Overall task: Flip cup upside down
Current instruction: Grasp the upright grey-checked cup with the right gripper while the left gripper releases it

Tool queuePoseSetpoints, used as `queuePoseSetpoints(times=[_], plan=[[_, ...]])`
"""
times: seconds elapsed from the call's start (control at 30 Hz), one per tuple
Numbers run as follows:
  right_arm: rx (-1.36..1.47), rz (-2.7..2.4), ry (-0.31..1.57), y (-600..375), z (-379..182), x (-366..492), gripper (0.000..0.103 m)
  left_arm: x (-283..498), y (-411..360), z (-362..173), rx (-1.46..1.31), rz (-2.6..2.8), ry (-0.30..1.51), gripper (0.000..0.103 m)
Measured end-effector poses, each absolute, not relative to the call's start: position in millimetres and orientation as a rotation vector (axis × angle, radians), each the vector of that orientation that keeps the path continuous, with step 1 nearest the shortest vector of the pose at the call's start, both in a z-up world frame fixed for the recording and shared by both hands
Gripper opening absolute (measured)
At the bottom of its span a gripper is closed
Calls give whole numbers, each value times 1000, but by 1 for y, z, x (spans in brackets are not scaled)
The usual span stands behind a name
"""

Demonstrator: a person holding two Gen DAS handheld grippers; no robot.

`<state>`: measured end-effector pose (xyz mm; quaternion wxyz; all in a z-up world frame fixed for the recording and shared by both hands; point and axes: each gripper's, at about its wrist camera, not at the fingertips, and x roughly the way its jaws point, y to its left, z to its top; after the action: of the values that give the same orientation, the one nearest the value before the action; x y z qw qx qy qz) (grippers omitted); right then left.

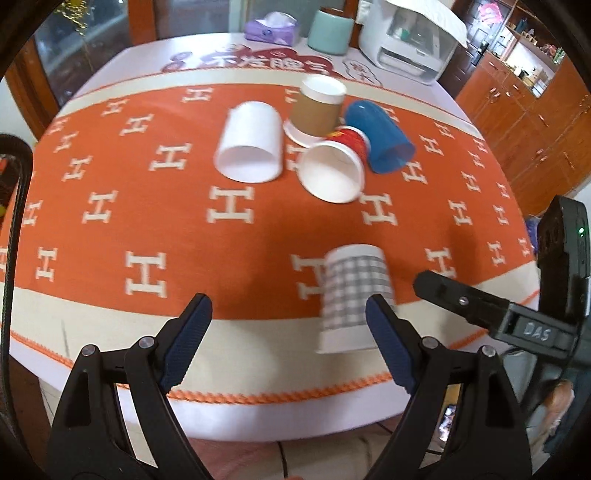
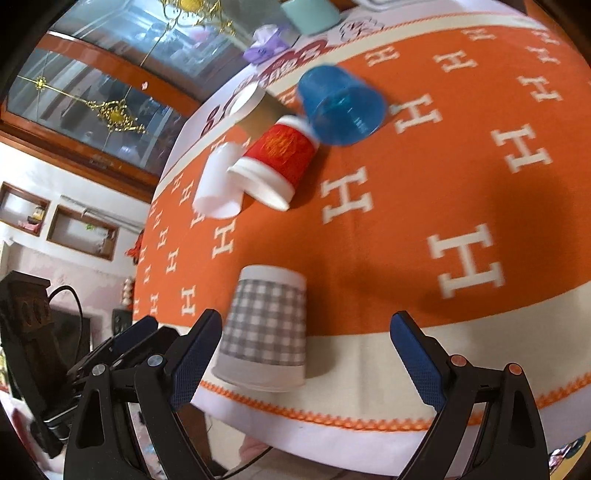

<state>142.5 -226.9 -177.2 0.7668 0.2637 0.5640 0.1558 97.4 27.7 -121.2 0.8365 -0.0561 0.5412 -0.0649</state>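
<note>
A grey-checked paper cup (image 1: 352, 295) (image 2: 264, 326) stands upside down, rim on the cloth, near the table's front edge. My left gripper (image 1: 290, 317) is open and empty, its right finger (image 1: 388, 339) just in front of the cup. My right gripper (image 2: 306, 339) is open and empty, with the cup just ahead between its fingers, closer to the left one; its finger (image 1: 454, 295) shows right of the cup in the left wrist view. Farther back, a white cup (image 1: 251, 144), a red cup (image 1: 336, 166) and a blue cup (image 1: 380, 136) lie on their sides. A brown-sleeved cup (image 1: 317, 109) stands upside down.
The round table has an orange cloth (image 1: 147, 206) with white H marks. At the back stand a purple tissue box (image 1: 271, 27), a mint-green container (image 1: 330, 31) and a white appliance (image 1: 410, 40). Wooden cabinets (image 1: 524, 118) are at the right.
</note>
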Motion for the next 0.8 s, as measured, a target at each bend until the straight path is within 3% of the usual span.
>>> queuePoseSetpoints(times=[0.17,0.3,0.47,0.63,0.8], plan=[[604,371,1288,-211,-187,151,94,99,47,-135,-150,-124,1145,60],[611,388,1336,-197,-196,159,93,98,60,-147,-150,-96,1134,59],[616,413,1399,-175,-207,171,83,96,71,-155,-164,-98,1132,59],[618,443,1452,-155,-219,180,65,97,83,-160,-211,-94,1132,59],[613,449,1434,-147,-217,180,62,98,85,-163,-222,-101,1124,59]])
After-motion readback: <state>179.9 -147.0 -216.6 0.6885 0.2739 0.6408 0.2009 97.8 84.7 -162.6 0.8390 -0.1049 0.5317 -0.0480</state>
